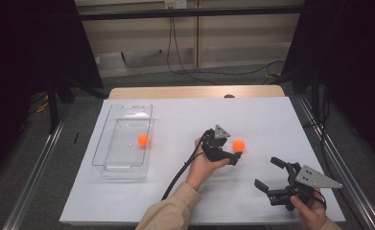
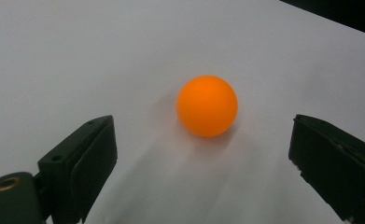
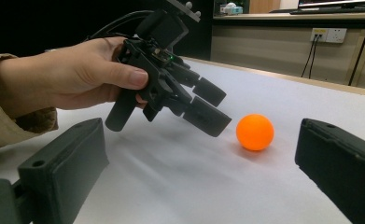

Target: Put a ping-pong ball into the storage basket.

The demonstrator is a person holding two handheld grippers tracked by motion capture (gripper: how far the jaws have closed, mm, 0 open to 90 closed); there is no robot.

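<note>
Nearest the bottom edge of the high view, the right tool point(image 1: 271, 173) is held in the right hand point(image 1: 310, 210) low over the white sheet point(image 1: 271, 120) that covers the table point(image 1: 194, 92), with its jaws spread wide and nothing between them. Its grey three-cornered plate point(image 1: 318, 177) is seen on top. A little farther in, the left tool point(image 1: 236, 158) is gripped by the left hand point(image 1: 205, 165), a beige sleeve point(image 1: 168, 211) and a black cable point(image 1: 180, 173) trailing back from it. Its jaws are spread apart and tilted down toward an orange ball point(image 1: 238, 145), which rests on the sheet just beyond them; in the left gripper view the ball point(image 2: 207, 106) is seen lying ahead of the two open jaws, touched by neither. In the right gripper view the same ball point(image 3: 255, 132) is seen just beside the tips of the left tool point(image 3: 208, 108). Farther off to the left, a clear plastic tray point(image 1: 103, 141) stands on the sheet, and a second orange ball point(image 1: 143, 140) lies inside it, near its right wall. Beyond the table, cables point(image 1: 185, 67) are seen on the floor.
</note>
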